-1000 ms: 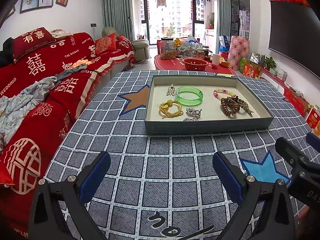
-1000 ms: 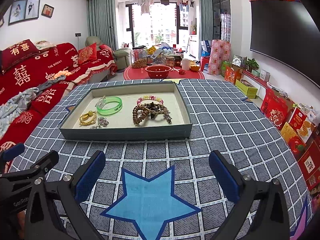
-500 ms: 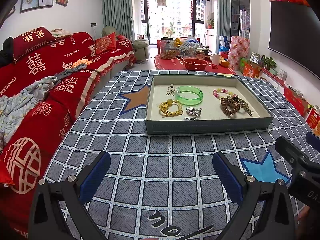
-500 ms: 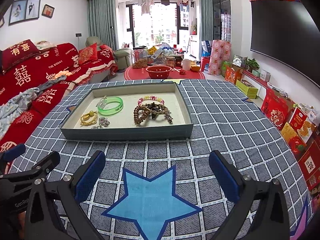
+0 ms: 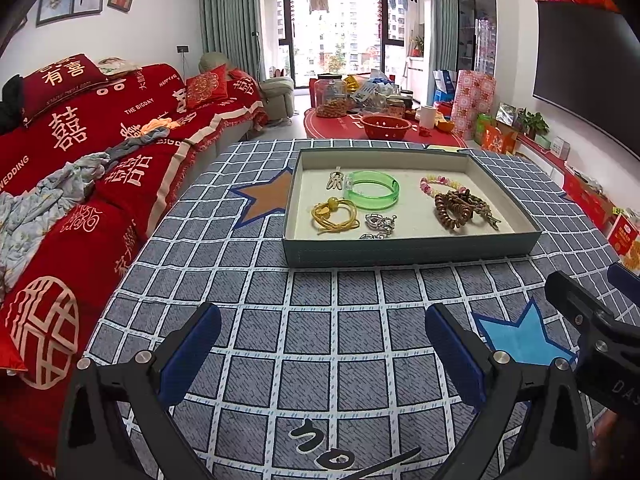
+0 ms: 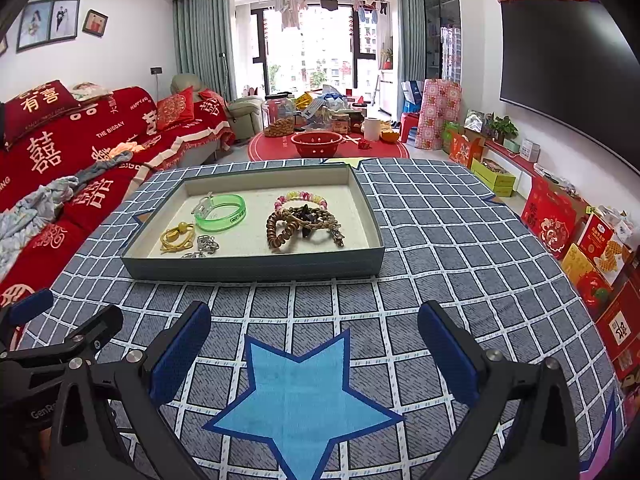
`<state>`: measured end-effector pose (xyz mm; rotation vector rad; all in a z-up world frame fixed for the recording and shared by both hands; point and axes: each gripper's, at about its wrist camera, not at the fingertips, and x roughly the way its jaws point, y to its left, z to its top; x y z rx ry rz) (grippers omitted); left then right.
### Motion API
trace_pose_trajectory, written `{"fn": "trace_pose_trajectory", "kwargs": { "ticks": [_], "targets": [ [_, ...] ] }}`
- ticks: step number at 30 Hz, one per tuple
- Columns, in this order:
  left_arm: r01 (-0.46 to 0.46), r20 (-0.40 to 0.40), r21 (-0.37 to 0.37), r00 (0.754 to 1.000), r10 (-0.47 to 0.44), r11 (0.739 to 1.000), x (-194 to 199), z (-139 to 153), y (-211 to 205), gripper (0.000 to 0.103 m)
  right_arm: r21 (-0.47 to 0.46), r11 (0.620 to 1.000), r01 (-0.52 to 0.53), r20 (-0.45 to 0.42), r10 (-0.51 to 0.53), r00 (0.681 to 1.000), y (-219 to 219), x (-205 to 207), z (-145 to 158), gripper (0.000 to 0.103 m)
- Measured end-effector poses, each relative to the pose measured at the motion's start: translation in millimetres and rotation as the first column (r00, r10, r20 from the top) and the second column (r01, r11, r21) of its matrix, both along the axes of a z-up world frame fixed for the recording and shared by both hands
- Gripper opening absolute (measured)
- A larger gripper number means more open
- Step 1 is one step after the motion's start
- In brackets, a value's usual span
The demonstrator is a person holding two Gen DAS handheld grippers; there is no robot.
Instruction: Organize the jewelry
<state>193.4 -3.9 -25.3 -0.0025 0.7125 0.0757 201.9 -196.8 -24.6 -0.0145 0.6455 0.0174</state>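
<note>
- The right tool point(image 6: 314, 354) is edging slightly forward, so the tray point(image 6: 256, 268) ahead of it is sitting a little nearer.

Daylight comes through a tall balcony window point(image 6: 320, 52) flanked by grey-green curtains point(image 6: 200, 36). A sofa under a red cover point(image 5: 100, 128) with white characters runs along the left white wall, below framed photos point(image 6: 50, 22). A dark television point(image 6: 568, 76) hangs on the right wall.
</note>
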Motion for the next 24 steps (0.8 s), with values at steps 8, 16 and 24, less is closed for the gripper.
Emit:
{"fn": "trace_pose_trajectory", "kwargs": {
  "ticks": [8,16,24],
  "targets": [
    [0.001,-0.003,-0.001,1.000,-0.001,1.000,0.0,-0.1,0.0,0.103,-0.001,1.000,-0.002,0.000,0.002,1.000,1.2,0.2,-0.1,0.103],
    [0.000,-0.005,-0.016,1.000,0.000,1.000,-0.2,0.1,1.6,0.103,0.000,1.000,-0.002,0.000,0.002,1.000,2.5,0.4,-0.1,0.103],
    [-0.001,-0.006,-0.016,1.000,0.001,1.000,0.1,0.5,2.0,0.103,0.000,1.000,-0.003,0.001,0.003,1.000,2.0,0.4,-0.2,0.103]
  ]
}}
